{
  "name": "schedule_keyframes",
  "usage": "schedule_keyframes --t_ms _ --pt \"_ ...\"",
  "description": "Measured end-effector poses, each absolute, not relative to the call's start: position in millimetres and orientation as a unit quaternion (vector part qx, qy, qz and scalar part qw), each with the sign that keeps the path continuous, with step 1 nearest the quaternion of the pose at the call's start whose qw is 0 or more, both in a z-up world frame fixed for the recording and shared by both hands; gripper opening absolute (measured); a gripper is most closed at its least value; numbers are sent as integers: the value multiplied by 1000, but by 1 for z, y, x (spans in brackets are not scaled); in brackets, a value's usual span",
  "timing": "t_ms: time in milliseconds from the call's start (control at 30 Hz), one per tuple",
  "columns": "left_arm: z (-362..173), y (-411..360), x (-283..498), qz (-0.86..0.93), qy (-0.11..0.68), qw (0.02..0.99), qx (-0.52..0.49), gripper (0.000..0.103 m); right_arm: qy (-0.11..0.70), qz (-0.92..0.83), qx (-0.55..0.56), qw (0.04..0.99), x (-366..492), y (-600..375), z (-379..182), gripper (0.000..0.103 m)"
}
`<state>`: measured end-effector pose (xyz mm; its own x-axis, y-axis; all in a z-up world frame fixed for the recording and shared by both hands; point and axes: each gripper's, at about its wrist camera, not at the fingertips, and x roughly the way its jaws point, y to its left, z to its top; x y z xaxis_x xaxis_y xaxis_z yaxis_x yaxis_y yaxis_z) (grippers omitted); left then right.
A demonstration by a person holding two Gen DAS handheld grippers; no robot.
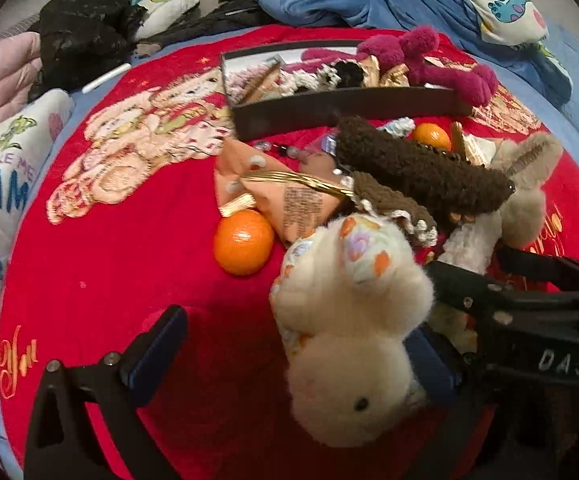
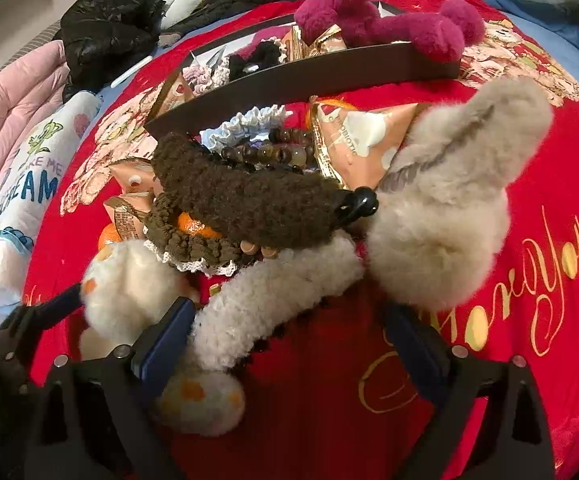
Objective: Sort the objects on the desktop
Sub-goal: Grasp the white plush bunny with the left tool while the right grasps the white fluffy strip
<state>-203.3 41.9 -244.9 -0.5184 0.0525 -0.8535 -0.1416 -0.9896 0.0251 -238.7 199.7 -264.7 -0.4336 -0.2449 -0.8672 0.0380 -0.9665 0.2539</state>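
A cream plush bunny (image 1: 349, 332) with orange-patterned ears lies between the fingers of my open left gripper (image 1: 293, 348); its right side touches the right finger (image 1: 433, 364). My right gripper (image 2: 289, 340) is open around a cream fluffy hair clip (image 2: 265, 300). A brown fluffy hair clip (image 2: 245, 196) lies above it, over a brown scrunchie (image 2: 193, 244). A grey plush bunny (image 2: 441, 208) lies to the right. An orange (image 1: 243, 242) sits on the red blanket (image 1: 109, 280).
A dark tray (image 1: 349, 106) at the back holds scrunchies and snack packets, with a magenta plush (image 1: 429, 60) on its rim. Snack packets (image 2: 353, 136), a bead bracelet (image 2: 285, 152) and a second orange (image 1: 431, 136) lie in the pile. Bedding surrounds the blanket.
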Motion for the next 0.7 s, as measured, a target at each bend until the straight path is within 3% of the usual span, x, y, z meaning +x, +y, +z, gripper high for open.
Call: schedule_keyframes --t_ms 167,267,333,567,667,700 --pt "-251 26 -207 863 16 50 -503 103 -106 -841 524 80 -237 204 -265 92" --pt "-265 35 -209 855 38 53 -515 103 -104 -839 529 76 -237 203 -264 90" --pt "-271 40 -207 853 64 53 -515 103 -110 -834 536 72 -236 204 -263 90" --pt "-273 31 -208 853 40 61 -517 102 -113 -831 541 67 -234 203 -265 93" --pt "-271 30 -207 854 27 69 -516 91 -110 -832 540 65 -234 200 -265 89" --pt "-269 31 -207 855 25 73 -513 85 -111 -833 538 68 -234 199 -264 80"
